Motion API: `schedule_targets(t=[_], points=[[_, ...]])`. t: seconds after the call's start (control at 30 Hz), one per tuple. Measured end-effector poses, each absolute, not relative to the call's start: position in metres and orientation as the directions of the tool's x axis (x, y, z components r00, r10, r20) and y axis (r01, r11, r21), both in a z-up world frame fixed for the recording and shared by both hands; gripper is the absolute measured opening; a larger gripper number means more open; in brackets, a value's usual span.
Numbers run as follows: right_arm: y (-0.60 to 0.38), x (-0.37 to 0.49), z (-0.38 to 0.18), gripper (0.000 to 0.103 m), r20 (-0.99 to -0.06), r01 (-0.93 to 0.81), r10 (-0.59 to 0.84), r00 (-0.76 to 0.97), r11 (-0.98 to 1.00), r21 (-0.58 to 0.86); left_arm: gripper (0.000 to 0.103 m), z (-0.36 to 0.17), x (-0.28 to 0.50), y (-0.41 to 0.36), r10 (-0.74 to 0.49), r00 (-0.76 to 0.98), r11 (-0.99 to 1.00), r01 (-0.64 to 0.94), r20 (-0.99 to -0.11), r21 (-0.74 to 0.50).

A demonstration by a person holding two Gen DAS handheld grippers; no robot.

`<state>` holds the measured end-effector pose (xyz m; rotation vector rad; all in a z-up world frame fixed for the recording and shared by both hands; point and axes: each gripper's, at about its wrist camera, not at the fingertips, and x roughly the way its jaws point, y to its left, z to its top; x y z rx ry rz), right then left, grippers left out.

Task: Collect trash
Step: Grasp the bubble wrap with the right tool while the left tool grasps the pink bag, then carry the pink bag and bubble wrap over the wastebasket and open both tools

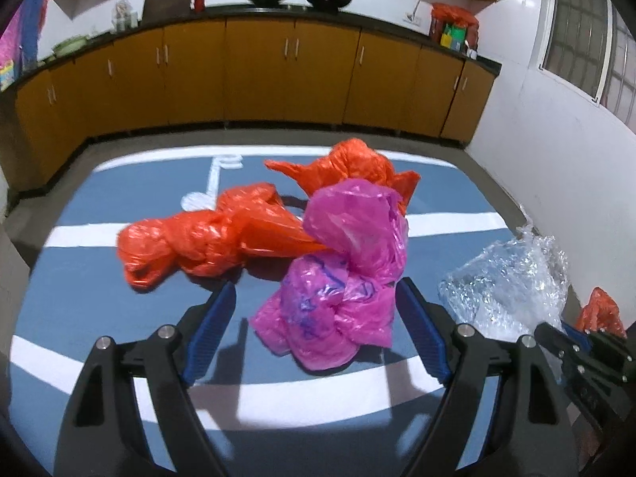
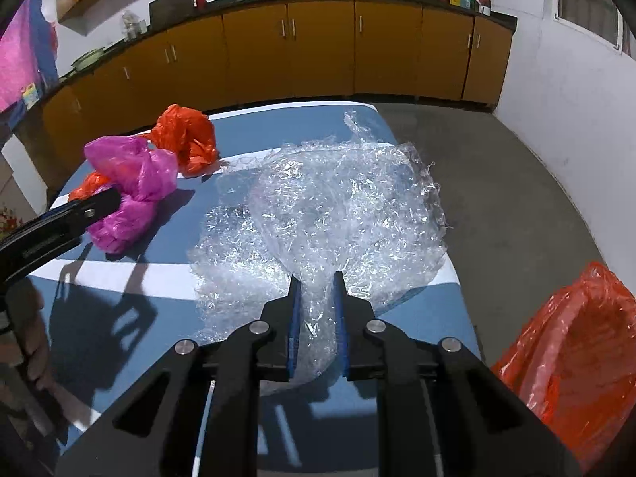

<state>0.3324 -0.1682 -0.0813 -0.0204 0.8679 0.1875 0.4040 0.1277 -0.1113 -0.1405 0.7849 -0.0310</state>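
Right tool [image 2: 317, 278] is clamped on the near tail of the clear plastic wrap [image 2: 330, 214]; the film is bunched between the blue pads, and most of the sheet spreads out beyond the tips on the blue-and-white surface [image 2: 119, 274]. Left tool [image 1: 314, 294] stands wide open, its pads either side of the pink bag [image 1: 342, 274] with no squeeze on it; whether the right pad brushes the bag cannot be told.

Risks, as judged: the grip holds only a thin twist of film, so a quick lift could let the wrap slide out or tear, and the trailing sheet could drag over the surface edge. The pink bag lies against the orange bag [image 1: 206, 238], with a second orange bag [image 1: 357, 167] just behind it, so closing may pinch orange film too and pull two pieces at once. Loose plastic may spring back and slip out.

The wrap's long axis runs from the tool tips away toward the cabinets, wide end far. The pink bag is a crumpled lump, roughly elongated near-to-far. An open orange sack [image 2: 576, 349] sits low right, likely the trash target.
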Motion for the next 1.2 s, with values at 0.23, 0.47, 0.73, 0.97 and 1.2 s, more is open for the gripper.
schedule_targets(t=[0.23, 0.47, 0.73, 0.97, 1.2], points=[[-0.174, 0.332, -0.082, 0.016, -0.760, -0.170, 0.162, 0.630, 0.983, 0.069, 0.059, -0.122, 0.411, 0.122, -0.124, 0.681, 0.987, 0.012, -0.721, -0.158], [-0.173, 0.325, -0.078, 0.016, -0.754, -0.170, 0.170, 0.635, 0.982, 0.079, 0.047, -0.118, 0.392, 0.120, -0.135, 0.692, 0.987, 0.028, -0.709, -0.161], [-0.173, 0.304, -0.066, 0.016, -0.741, -0.175, 0.187, 0.645, 0.980, 0.095, 0.045, -0.102, 0.350, 0.115, -0.136, 0.714, 0.988, 0.045, -0.687, -0.148], [-0.177, 0.281, -0.047, 0.016, -0.713, -0.169, 0.187, 0.676, 0.981, 0.097, 0.045, -0.078, 0.315, 0.114, -0.134, 0.740, 0.989, 0.055, -0.659, -0.139], [-0.194, 0.258, -0.019, 0.016, -0.662, -0.136, 0.169, 0.730, 0.986, 0.101, 0.045, -0.047, 0.291, 0.103, -0.157, 0.769, 0.986, 0.085, -0.620, -0.144]])
